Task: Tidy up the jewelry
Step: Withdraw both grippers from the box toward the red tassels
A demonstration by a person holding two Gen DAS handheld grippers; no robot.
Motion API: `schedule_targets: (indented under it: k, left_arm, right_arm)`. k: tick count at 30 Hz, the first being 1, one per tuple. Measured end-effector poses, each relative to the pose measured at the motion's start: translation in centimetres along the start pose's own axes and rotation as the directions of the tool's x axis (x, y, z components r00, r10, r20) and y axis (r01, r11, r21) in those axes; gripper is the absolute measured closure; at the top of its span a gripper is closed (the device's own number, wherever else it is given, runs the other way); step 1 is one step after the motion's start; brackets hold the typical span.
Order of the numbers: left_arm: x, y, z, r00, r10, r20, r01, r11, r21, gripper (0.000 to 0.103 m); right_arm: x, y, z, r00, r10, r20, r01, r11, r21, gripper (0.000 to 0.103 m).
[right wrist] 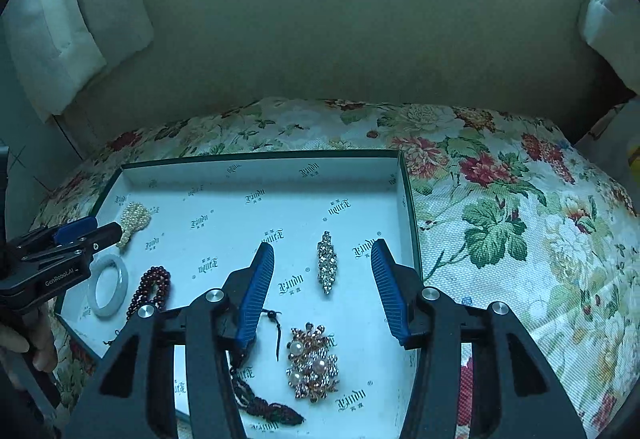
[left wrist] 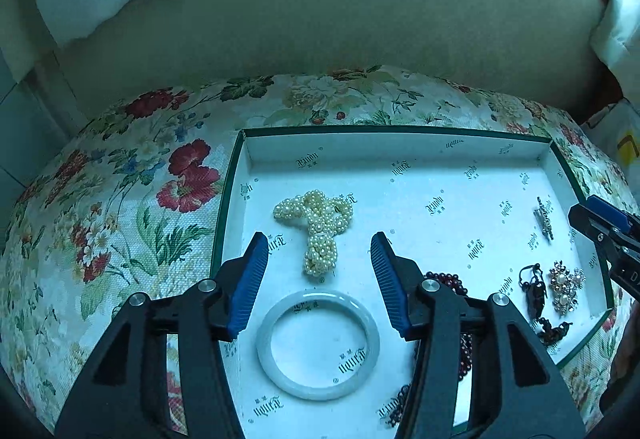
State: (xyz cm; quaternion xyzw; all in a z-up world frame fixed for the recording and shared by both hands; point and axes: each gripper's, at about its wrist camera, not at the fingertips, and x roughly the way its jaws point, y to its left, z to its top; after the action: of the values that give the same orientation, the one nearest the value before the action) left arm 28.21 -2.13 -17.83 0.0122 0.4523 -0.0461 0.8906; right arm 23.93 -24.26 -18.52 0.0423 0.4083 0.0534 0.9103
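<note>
Left hand-held gripper [left wrist: 320, 251] wide open, holding nothing, hanging over the pearl bunch [left wrist: 316, 227] and the white bangle [left wrist: 318, 345] at the left end of the box tray [left wrist: 400, 133]. Right hand-held gripper [right wrist: 323, 259] wide open too, empty, above the sparkly clip [right wrist: 327, 262] near the right wall. Pearl brooch [right wrist: 312, 361] at the tray's near edge, dark knotted cord [right wrist: 260, 395] just beside it. Red bead string [right wrist: 152, 289] next to the bangle. Tray on a flowered cushion [right wrist: 500, 207].
</note>
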Motion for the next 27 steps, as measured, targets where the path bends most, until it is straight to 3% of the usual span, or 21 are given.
schedule_targets:
  k: [6, 14, 24, 27]
  left_arm:
    - [-3.6, 0.2, -2.2, 1.000, -0.017, 0.021, 0.018, 1.000, -0.010, 0.050]
    - [-7.4, 0.0, -6.1, 0.999, -0.047, 0.022, 0.048, 0.998, -0.027, 0.050]
    - [-9.9, 0.0, -10.6, 0.998, -0.064, -0.008, 0.064, 0.997, -0.046, 0.050]
    - [-10.0, 0.1, -11.9, 0.997, -0.069, -0.028, 0.067, 0.996, -0.052, 0.050]
  right_arm:
    - [-3.7, -0.1, -2.0, 1.000, 0.004, 0.024, -0.004, 1.000, -0.002, 0.052]
    - [-7.0, -0.4, -6.3, 1.000, -0.024, -0.005, 0.024, 1.000, -0.006, 0.052]
    - [-9.5, -0.4, -11.4, 0.998, -0.038, -0.044, 0.039, 0.999, 0.010, 0.053]
    - [-9.4, 0.0, -12.7, 0.997, -0.033, -0.071, 0.033, 0.999, 0.000, 0.059]
